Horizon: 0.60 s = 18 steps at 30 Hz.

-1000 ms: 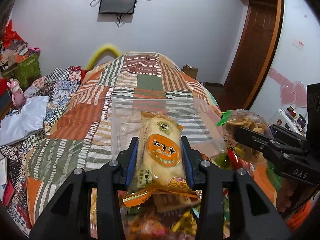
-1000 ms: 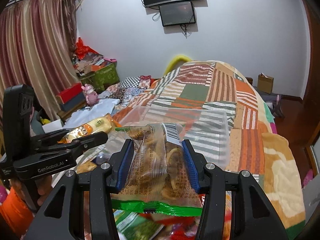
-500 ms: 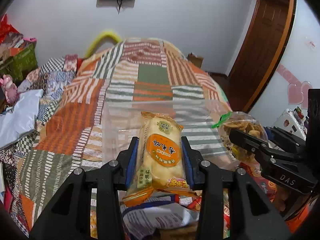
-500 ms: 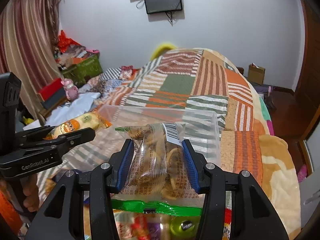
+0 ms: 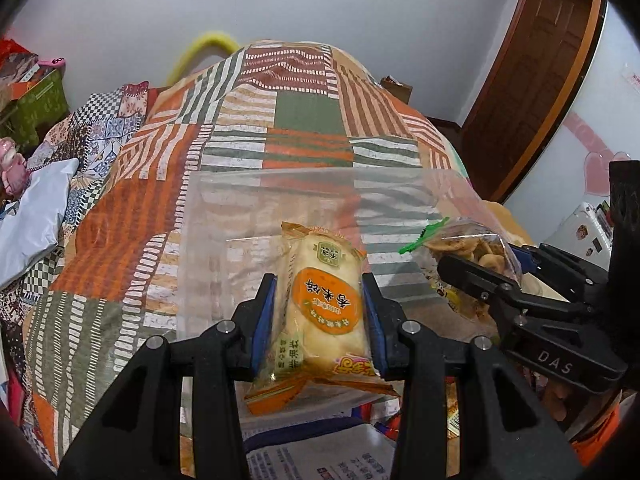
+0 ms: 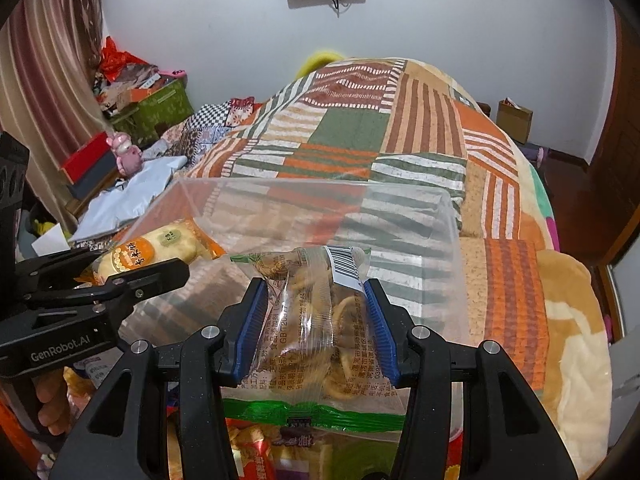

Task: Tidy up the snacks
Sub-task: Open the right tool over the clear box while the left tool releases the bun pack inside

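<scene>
The patchwork quilt (image 5: 304, 128) fills the view under me, orange, green and striped blocks running up to the white wall. On it lies the clear plastic bag (image 5: 280, 208), flat and see-through, the quilt's stripes showing through it; that bag is my landmark. At its left, off the quilt's edge, a white bundle (image 5: 32, 216) sits with a pink toy (image 6: 126, 154) near it, well apart from the bag.

Nearer to me than the bag, a heap of loose snack packets (image 6: 256, 452) shows low between my fingers, too cluttered to name.

My left gripper (image 5: 320, 312) is closed around a yellow rice cracker packet (image 5: 324, 304), blue pads pressing both long sides, the orange oval label facing up. It hangs over the bag's near edge, toward its left half as the right camera shows it.

My right gripper (image 6: 316, 328) is clamped on a clear packet of ring-shaped crisps (image 6: 320, 320), green seal at the near end, barcode sticker at the far end. It hangs over the bag's near right part, just beside the cracker packet but not touching it.
</scene>
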Motion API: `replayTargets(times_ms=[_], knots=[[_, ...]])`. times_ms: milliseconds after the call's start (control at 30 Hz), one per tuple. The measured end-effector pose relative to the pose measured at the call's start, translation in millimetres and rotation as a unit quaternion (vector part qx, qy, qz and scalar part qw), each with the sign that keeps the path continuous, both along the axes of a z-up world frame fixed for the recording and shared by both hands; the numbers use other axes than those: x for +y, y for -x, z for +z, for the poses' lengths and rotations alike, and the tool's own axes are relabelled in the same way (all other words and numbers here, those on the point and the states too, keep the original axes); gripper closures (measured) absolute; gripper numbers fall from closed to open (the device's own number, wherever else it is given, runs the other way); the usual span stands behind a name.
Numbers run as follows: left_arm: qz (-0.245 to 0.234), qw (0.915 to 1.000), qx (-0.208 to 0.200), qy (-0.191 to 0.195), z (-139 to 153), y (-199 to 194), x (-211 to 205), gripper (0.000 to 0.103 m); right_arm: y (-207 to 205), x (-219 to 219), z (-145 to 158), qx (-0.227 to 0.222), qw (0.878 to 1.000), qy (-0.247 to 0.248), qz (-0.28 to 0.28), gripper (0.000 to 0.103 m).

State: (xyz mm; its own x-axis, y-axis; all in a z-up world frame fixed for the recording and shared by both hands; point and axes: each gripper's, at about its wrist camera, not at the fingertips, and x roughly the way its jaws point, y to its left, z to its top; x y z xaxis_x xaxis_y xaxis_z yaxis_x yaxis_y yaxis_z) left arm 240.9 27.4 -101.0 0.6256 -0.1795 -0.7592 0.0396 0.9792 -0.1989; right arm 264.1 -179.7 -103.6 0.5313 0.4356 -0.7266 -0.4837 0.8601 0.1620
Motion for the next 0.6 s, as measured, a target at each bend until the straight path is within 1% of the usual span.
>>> replayTargets(times_ms=[233, 300, 333, 400, 433, 467, 600], knots=[[0.0, 1.0, 0.002, 0.003, -1.5, 1.7, -2.5, 0.063, 0.0, 0.4, 1.9, 0.001, 1.0, 0.005, -0.001, 0.056], [0.0, 1.0, -0.001, 0.003, 0.6, 4.1, -2.6, 0.06, 0.5, -0.7, 3.8, 0.001, 1.0, 0.004, -0.002, 0.055], [0.001, 1.0, -0.003, 0.003, 1.4, 5.4, -2.4, 0.058, 1.3, -1.7, 5.5, 0.001, 1.0, 0.001, -0.001, 0.053], [0.003, 0.9999, -0.01, 0.002, 4.5, 9.6, -2.0, 0.052, 4.3, -3.7, 9.6, -0.003, 1.0, -0.004, 0.0, 0.045], [0.005, 0.9999, -0.014, 0.001, 6.5, 12.0, -1.9, 0.05, 7.1, -5.1, 12.9, -0.01, 1.0, -0.005, -0.002, 0.039], [0.006, 0.9998, -0.019, -0.001, 9.0, 14.8, -2.1, 0.048, 9.1, -6.0, 15.4, -0.016, 1.0, -0.005, -0.003, 0.035], [0.009, 0.9993, -0.035, -0.012, 18.9, 25.7, -3.9, 0.042, 20.8, -9.3, 26.2, -0.041, 0.999, 0.004, -0.005, 0.035]])
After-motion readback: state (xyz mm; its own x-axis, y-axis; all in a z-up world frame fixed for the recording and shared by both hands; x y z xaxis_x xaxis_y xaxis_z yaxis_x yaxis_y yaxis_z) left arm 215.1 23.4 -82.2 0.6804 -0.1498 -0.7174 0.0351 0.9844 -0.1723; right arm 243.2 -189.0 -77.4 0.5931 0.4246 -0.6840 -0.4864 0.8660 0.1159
